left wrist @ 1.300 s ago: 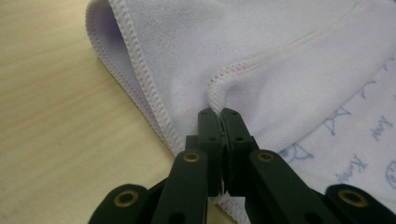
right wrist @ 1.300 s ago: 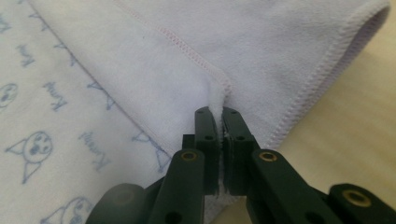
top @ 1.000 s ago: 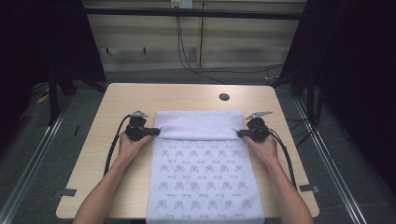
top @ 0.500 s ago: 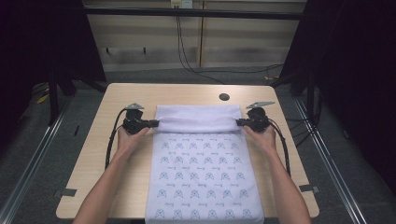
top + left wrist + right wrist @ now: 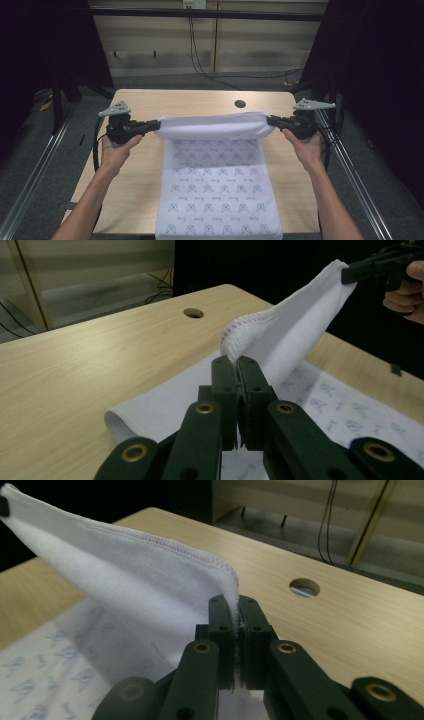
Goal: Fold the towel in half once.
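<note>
- Left tool (image 5: pixel 156 125) is clamped tight, jaws pinched together on one corner of the white cloth (image 5: pixel 215 170), and it holds that corner up off the worktop (image 5: pixel 135 175).
- Right tool (image 5: pixel 272 120) mirrors it at the far end of the same edge, jaws squeezed narrow on the other corner; the left gripper view shows it across the way (image 5: pixel 350 276) with fabric gripped in its tip.
- Between the two tools the cloth's top edge hangs in a taut band, slightly sagging in the middle, raised above the wood.
- Below and nearer the person than both tools, the rest of the cloth lies flat on the worktop and runs right to its near edge.
- Texture now: the raised side looks plain white and softly napped, with a stitched hem along the edge just above the right tool's jaws (image 5: pixel 235 611).
- The flat part carries rows of small grey-blue printed motifs.
- Close under the left tool (image 5: pixel 239 365), the cloth bends back on itself in a rounded fold.
- Worktop is pale wood grain with rounded corners, and a round cable hole (image 5: pixel 240 104) sits beyond the stretched edge, between the tools.
- Beyond the tools: dark curtains on both sides, a light panelled wall behind, black cables trailing down it, grey floor with metal rails beside the worktop.
</note>
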Motion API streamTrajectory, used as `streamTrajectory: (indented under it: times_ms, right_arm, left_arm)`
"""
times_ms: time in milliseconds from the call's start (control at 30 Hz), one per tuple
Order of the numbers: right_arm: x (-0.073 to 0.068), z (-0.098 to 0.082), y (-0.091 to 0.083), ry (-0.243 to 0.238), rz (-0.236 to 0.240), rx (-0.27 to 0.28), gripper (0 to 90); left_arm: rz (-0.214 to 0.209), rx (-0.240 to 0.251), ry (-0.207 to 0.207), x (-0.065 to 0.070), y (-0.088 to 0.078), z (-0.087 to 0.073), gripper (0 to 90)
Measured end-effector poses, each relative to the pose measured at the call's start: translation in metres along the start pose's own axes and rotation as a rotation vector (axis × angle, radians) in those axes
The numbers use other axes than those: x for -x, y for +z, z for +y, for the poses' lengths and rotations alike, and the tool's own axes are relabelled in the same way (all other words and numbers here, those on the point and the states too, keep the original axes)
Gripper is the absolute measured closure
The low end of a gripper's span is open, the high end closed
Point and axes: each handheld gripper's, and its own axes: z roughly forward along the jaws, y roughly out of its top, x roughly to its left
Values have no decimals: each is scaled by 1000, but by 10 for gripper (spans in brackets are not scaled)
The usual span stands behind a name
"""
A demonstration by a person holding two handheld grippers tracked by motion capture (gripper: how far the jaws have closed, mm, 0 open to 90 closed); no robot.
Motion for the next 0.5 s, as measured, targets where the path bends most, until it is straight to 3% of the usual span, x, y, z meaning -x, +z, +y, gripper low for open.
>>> streamTrajectory:
  times_ms: [100, 200, 267, 367, 500]
  right_arm:
    - [-12, 3, -17, -26, 33, 16, 865]
    - [-25, 3, -29, -64, 62, 2, 864]
    - [-34, 1, -38, -80, 75, 0, 864]
    - [-46, 4, -53, -114, 85, 5, 863]
    - [-60, 13, -73, -151, 72, 42, 863]
  left_arm:
    - [-3, -18, -5, 5, -7, -3, 877]
    - [-34, -3, -21, 9, -17, -10, 878]
    - [-32, -4, -12, 14, -24, -11, 878]
    - [-25, -8, 22, 27, -37, -4, 878]
    - [-46, 37, 48, 44, -54, 10, 878]
